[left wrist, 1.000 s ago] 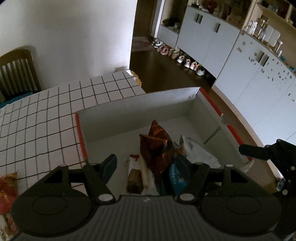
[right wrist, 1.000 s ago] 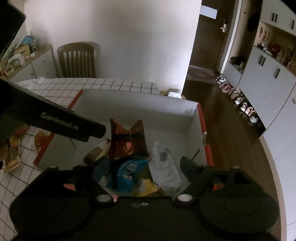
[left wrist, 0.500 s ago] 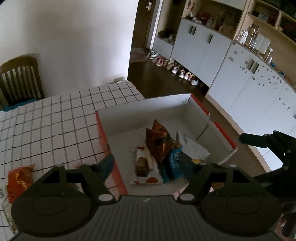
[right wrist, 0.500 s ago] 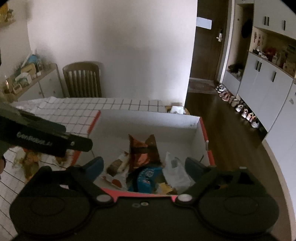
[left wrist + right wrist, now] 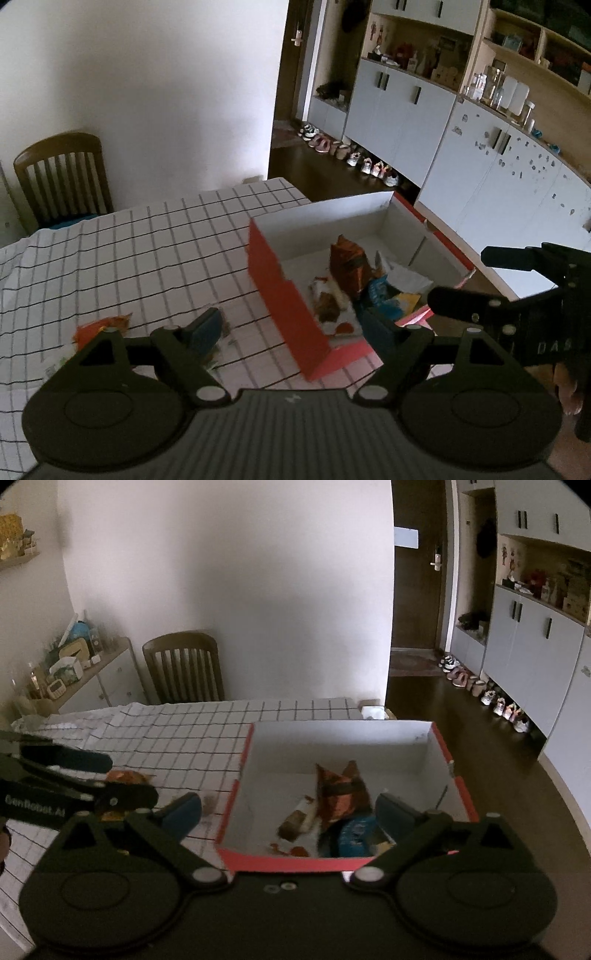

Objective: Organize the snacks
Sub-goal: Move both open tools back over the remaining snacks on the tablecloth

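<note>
A red box with a white inside (image 5: 288, 295) (image 5: 236, 790) stands on the checked tablecloth and holds several snack packs: an orange-brown bag (image 5: 349, 264) (image 5: 341, 788), a blue pack (image 5: 380, 299) (image 5: 351, 836) and a white pack (image 5: 406, 278). My left gripper (image 5: 291, 328) is open and empty, above the box's near left corner. My right gripper (image 5: 288, 810) is open and empty, above the box's near edge. An orange snack pack (image 5: 101, 326) (image 5: 125, 777) lies on the cloth left of the box.
The checked tablecloth (image 5: 147, 251) covers the table. A wooden chair (image 5: 62, 177) (image 5: 184, 672) stands at the far side. The table's right edge drops to a dark floor with shoes (image 5: 354, 158) along white cabinets. A sideboard with clutter (image 5: 74, 664) is at far left.
Both grippers have pulled back and up from the box, so more of the table shows. The left gripper has swung left, bringing the orange pack on the cloth into view.
</note>
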Demonstrator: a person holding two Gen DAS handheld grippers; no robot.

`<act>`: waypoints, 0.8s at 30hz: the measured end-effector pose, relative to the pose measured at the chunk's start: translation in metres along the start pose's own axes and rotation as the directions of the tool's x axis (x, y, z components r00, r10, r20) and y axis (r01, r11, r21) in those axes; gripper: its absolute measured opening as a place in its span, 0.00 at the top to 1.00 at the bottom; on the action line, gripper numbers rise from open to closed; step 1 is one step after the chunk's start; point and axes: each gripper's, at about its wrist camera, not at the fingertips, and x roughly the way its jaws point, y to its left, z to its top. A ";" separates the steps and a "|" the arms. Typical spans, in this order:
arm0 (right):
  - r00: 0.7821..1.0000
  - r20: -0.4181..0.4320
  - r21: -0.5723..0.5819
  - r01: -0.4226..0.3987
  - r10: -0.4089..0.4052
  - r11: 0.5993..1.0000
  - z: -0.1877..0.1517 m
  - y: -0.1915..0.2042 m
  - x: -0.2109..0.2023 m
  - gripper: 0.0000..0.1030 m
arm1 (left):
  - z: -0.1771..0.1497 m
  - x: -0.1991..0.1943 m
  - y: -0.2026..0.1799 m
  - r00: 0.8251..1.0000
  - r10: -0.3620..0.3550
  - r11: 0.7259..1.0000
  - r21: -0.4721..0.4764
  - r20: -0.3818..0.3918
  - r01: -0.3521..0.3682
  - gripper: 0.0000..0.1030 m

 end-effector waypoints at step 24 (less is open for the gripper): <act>0.999 0.004 0.020 -0.044 0.044 0.999 -0.016 0.148 0.009 0.00 | -0.074 -0.064 0.162 0.998 0.029 0.995 -0.094 0.055 -0.023 0.00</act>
